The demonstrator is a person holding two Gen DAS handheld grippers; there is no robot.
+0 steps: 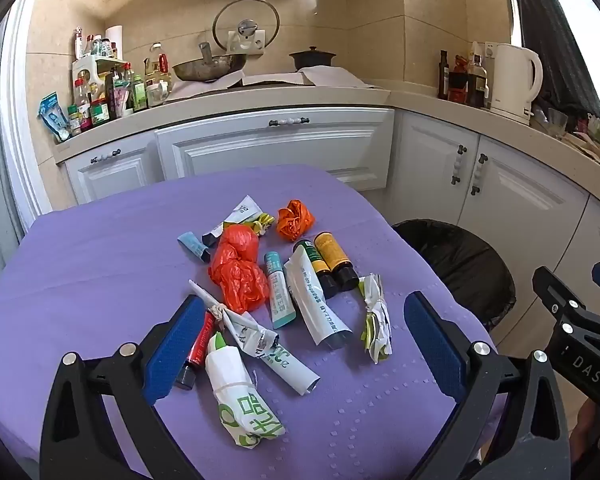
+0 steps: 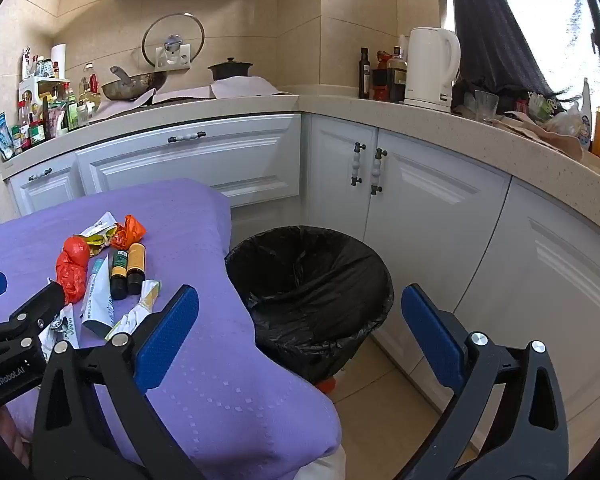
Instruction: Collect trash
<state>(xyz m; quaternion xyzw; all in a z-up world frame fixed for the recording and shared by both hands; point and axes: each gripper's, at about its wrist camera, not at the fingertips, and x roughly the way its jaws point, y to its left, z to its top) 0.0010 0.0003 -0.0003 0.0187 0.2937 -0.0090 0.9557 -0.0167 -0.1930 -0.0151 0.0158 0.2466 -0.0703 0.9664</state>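
Now: trash on table, both grippers empty

Left gripper (image 1: 300, 340) hovers over scattered trash (image 1: 276, 288) on a purple table (image 1: 100, 264), jaws wide apart, gripping nothing. Right gripper (image 2: 300, 328), equally wide and empty, faces the black-lined bin (image 2: 312, 280) beside the table.

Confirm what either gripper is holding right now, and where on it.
Nothing held. The left gripper hangs wide open above the trash on the purple table; the right gripper is open near the bin.

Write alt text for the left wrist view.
Open blue-padded left claw hovers over crumpled wrappers, tubes and orange plastic bags scattered on a purple tablecloth. A black-lined trash bin stands beside the table's right edge.
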